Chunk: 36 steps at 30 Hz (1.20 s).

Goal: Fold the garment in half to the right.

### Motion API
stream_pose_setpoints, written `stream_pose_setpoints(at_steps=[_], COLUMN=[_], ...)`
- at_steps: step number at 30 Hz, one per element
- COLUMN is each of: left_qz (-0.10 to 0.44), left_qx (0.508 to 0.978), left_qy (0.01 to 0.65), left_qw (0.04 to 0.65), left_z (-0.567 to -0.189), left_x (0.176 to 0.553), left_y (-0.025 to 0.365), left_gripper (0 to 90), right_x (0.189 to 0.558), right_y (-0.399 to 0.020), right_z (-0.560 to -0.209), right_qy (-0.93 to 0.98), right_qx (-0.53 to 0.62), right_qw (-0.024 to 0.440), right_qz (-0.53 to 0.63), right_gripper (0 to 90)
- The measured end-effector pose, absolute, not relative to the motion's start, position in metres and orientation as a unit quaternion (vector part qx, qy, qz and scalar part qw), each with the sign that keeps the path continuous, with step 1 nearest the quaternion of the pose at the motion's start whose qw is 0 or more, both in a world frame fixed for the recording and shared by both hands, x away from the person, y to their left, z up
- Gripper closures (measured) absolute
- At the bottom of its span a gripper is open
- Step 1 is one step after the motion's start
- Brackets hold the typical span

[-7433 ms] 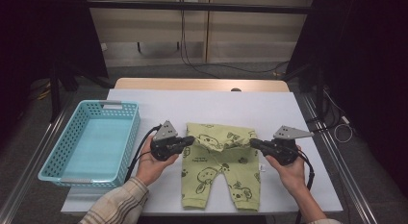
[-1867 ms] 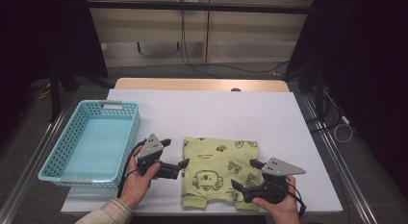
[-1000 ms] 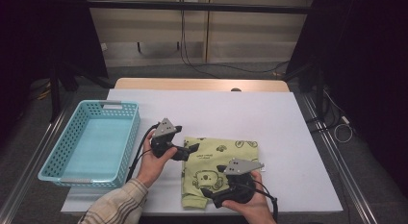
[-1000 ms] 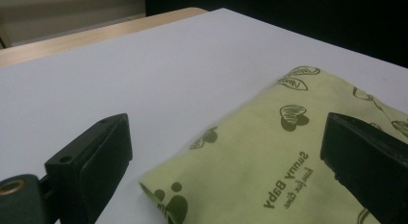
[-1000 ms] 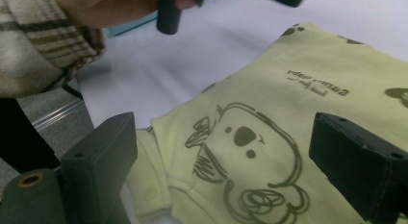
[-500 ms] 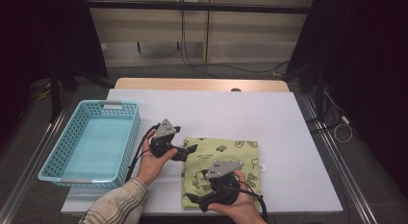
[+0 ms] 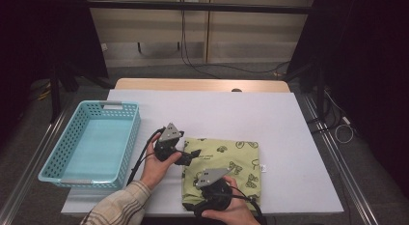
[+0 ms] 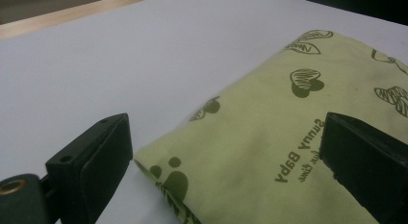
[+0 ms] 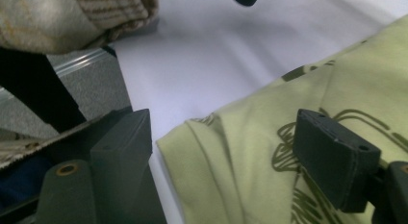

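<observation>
In the high view the right gripper [image 7: 197, 205] sits at the near edge, its jaws hidden under its own body and the hand [image 7: 230, 214], which the picture's bottom edge cuts off. The folded green garment [image 7: 226, 169] has its near left corner covered by that gripper. The plaid sleeve [image 7: 118, 208] runs out of frame. In the left gripper view the garment's print [image 8: 299, 161] is too blurred to read fully.

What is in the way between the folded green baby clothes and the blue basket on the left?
Only the left gripper and its hand, at the folded garment's left edge, stand between it and the basket; otherwise bare table.
</observation>
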<state>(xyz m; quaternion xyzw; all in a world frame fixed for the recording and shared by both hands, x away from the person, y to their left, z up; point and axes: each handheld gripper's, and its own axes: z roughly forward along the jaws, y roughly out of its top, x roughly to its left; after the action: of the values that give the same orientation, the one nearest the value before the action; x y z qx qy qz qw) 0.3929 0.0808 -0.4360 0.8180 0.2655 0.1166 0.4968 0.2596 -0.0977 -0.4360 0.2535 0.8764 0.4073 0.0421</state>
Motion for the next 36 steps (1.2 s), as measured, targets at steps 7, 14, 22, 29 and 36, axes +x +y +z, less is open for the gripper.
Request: stream_pose_setpoints(at_steps=[7, 14, 22, 29, 36], left_qz=[0.115, 0.113, 0.118, 0.119, 0.109], left_qx=[0.818, 0.817, 0.817, 0.814, 0.813], left_qy=[0.273, 0.272, 0.276, 0.283, 0.316], left_qw=[0.493, 0.496, 0.492, 0.493, 0.477], left_z=[-0.438, -0.438, -0.438, -0.439, -0.445], left_x=[0.396, 0.396, 0.397, 0.401, 0.409], left_y=[0.083, 0.083, 0.085, 0.089, 0.091], left_gripper=[4.6, 4.6, 4.9, 4.9, 3.7], right_x=[0.258, 0.261, 0.264, 0.265, 0.263], right_y=[-0.09, -0.082, -0.079, -0.08, -0.082], right_z=[-0.438, -0.444, -0.446, -0.443, -0.444], right_qy=[0.887, 0.9, 0.91, 0.908, 0.906], right_qx=[0.225, 0.209, 0.191, 0.212, 0.218], right_qw=[0.055, 0.054, 0.087, 0.092, 0.108], right_qz=[0.4, 0.379, 0.358, 0.349, 0.346], right_gripper=[29.6, 29.5, 44.5, 67.2, 78.6])
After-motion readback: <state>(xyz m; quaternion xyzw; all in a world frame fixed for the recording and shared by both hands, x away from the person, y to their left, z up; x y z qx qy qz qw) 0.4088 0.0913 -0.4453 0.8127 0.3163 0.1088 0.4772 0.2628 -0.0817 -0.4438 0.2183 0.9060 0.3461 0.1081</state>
